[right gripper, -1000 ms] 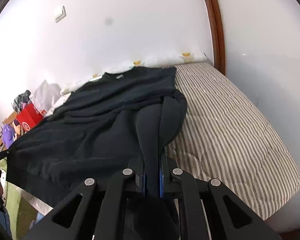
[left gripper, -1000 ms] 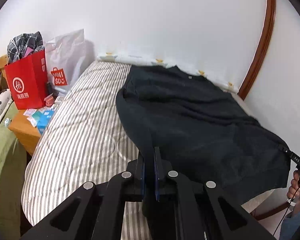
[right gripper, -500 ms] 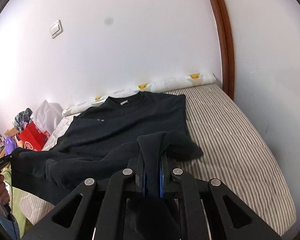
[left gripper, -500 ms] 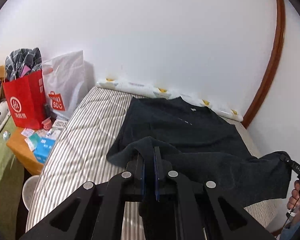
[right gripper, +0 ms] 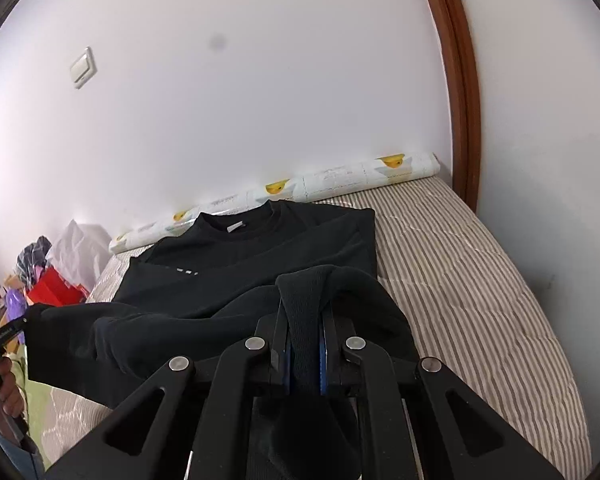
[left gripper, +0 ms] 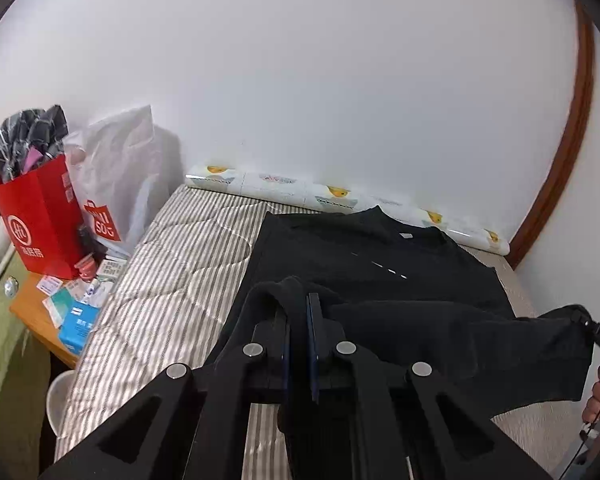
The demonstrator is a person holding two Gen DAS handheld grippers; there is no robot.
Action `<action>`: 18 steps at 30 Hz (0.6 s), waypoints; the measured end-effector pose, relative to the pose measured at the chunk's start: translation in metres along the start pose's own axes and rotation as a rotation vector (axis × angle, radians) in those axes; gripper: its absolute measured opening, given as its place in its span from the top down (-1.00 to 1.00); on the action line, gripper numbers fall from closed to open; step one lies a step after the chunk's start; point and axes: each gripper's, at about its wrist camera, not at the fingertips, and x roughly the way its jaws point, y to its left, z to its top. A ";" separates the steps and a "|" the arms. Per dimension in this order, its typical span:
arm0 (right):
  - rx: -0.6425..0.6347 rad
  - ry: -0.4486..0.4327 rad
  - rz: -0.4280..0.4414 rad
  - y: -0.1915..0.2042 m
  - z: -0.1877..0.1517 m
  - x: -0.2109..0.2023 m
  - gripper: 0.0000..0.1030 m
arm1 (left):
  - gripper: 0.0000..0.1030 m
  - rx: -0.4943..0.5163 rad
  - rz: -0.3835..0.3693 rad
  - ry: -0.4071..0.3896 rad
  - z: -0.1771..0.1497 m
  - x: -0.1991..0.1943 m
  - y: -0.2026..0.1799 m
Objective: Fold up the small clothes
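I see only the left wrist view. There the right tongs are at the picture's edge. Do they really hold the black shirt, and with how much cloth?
Observer: Yes. In the right wrist view the right tongs are shut on a thick, ribbed fold of the black shirt, and more cloth bunches over their tips.
Operator: Thank you. What is to the right of the shirt on the bed?
Observer: A wide strip of the striped mattress shows there, reaching from the shirt's edge to the side wall.
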 end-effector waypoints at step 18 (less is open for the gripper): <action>0.078 0.158 0.014 -0.017 0.032 0.158 0.80 | 0.85 -0.034 0.094 0.142 0.024 0.139 0.005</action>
